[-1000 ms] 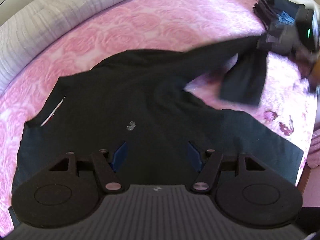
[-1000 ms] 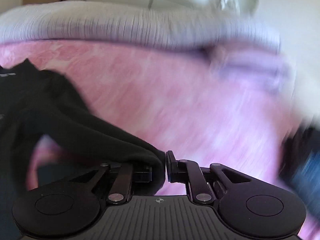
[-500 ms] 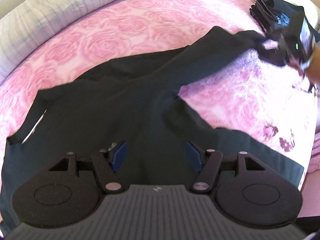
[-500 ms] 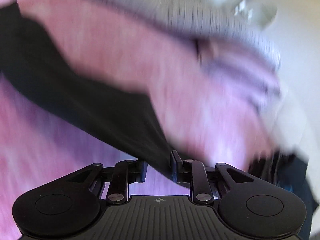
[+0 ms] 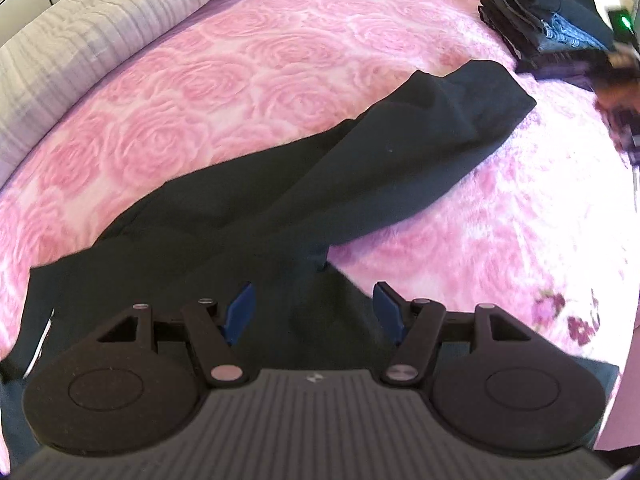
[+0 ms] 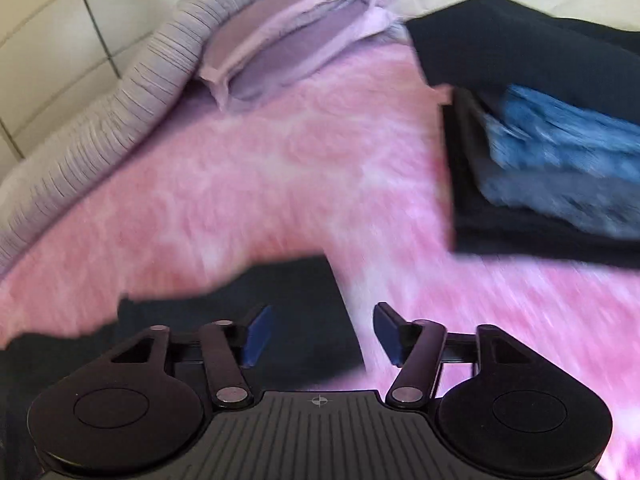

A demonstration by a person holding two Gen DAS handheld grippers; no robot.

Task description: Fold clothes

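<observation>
One black long-sleeved garment point(image 5: 304, 200) lay spread flat on the bed's pink rose-patterned blanket point(image 5: 208, 92). One sleeve point(image 5: 424, 136) stretched out from the body toward the stack, its cuff end lying flat, just short of the stack.

One stack of folded dark and blue clothes point(image 5: 536, 28) sat at the far end of the blanket, apart from the garment. In the right wrist view the stack point(image 6: 560, 152) showed black layers top and bottom with blue fabric between; exact count of pieces unclear, picture blurred.

One grey ribbed quilt point(image 5: 92, 40) ran along the blanket's edge, opposite side from the stack. One pile of folded mauve cloth point(image 6: 288, 40) lay against the quilt.

Two claws. Left claw point(image 5: 314, 312): blue pads wide apart, gripping nothing, hovering over the garment's body. Right claw point(image 6: 320, 334): pads also wide apart, gripping nothing, above the sleeve's end point(image 6: 280, 304) with the stack just beyond. From the left wrist view the right claw's body showed blurred beside the stack.
</observation>
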